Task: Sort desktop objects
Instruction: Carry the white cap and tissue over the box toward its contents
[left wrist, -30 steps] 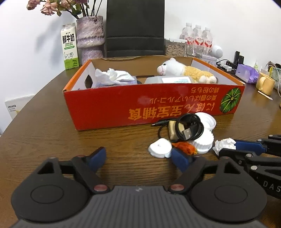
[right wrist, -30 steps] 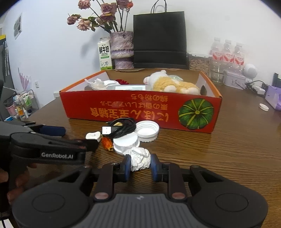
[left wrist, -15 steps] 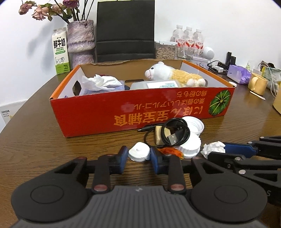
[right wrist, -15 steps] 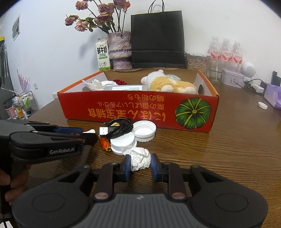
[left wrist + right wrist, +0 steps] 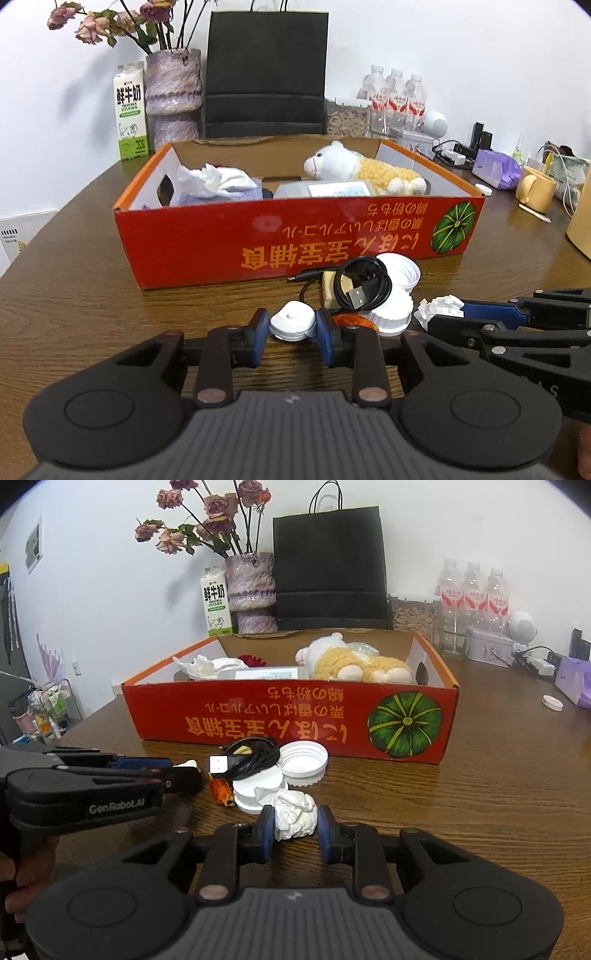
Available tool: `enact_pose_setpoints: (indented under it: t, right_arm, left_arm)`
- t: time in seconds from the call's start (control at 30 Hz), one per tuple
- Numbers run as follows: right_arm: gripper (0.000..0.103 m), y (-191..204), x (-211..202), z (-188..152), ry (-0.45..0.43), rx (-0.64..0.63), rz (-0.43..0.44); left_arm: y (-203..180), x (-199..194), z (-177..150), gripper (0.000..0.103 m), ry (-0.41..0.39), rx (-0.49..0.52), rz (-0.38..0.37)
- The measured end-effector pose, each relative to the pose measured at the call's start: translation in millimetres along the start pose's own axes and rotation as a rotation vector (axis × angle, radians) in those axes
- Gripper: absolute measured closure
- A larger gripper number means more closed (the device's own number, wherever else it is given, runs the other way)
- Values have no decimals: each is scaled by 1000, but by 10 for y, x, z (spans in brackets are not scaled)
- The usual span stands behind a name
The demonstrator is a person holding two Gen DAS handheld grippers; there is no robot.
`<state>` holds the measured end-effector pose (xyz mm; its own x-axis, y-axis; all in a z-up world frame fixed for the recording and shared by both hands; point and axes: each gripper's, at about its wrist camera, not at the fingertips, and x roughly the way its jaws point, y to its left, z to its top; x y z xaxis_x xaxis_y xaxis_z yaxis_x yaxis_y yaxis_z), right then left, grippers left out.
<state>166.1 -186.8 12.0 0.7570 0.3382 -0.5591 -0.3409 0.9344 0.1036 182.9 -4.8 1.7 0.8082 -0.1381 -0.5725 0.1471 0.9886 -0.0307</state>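
Observation:
My left gripper (image 5: 291, 338) is shut on a small white round cap (image 5: 292, 325), just above the wooden table. My right gripper (image 5: 295, 829) is shut on a crumpled white paper ball (image 5: 293, 814), which also shows in the left wrist view (image 5: 439, 308). Ahead lie a coiled black USB cable (image 5: 364, 282), two white jar lids (image 5: 303, 762) (image 5: 255, 792) and a small orange scrap (image 5: 221, 794). Behind them stands the red cardboard box (image 5: 258, 243) holding a plush sheep (image 5: 362, 168), tissues (image 5: 214, 179) and a flat packet (image 5: 338, 190).
A milk carton (image 5: 130, 110), a vase of dried roses (image 5: 173, 96), a black paper bag (image 5: 266, 74) and water bottles (image 5: 395, 96) stand behind the box. A yellow mug (image 5: 535, 188) and a purple pouch (image 5: 495, 171) sit at the right.
My left gripper moved forward and shut on the white cap, then lifted slightly. My right gripper stayed shut on the paper ball.

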Motion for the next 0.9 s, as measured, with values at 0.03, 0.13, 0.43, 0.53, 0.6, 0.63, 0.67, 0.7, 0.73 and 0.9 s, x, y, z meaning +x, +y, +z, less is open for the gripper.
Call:
enact_pose_setpoints:
  t: [0.03, 0.13, 0.43, 0.53, 0.6, 0.63, 0.67, 0.7, 0.73, 0.9]
  right_arm:
    - [80, -4, -17, 14, -10, 1, 4]
    - [80, -22, -81, 89, -49, 9, 20]
    - [80, 19, -116, 585, -190, -20, 23]
    - [80, 28, -62, 784, -229, -26, 21]
    - [80, 30, -2, 909, -246, -28, 22]
    - [80, 34, 33, 970, -253, -30, 21]
    - [80, 37, 76, 1032, -259, -32, 21]
    - [80, 39, 120, 1089, -264, -34, 20]
    - [80, 37, 165, 1142, -270, -35, 19]
    - [80, -11, 404, 1302, -291, -17, 33]
  left_arm:
    - [7, -35, 7, 75, -13, -2, 0]
    - [39, -155, 65, 75, -59, -10, 2]
    - [119, -315, 475, 75, -206, -7, 38]
    - [131, -276, 639, 75, -247, -8, 47]
    - [135, -234, 733, 75, -263, -9, 53]
    - [138, -204, 785, 75, -270, -12, 55]
    - [147, -175, 832, 75, -276, -14, 56]
    - [159, -147, 876, 75, -284, -16, 56]
    - [169, -116, 930, 75, -292, -18, 59]
    - [232, 71, 1075, 75, -329, -27, 64]
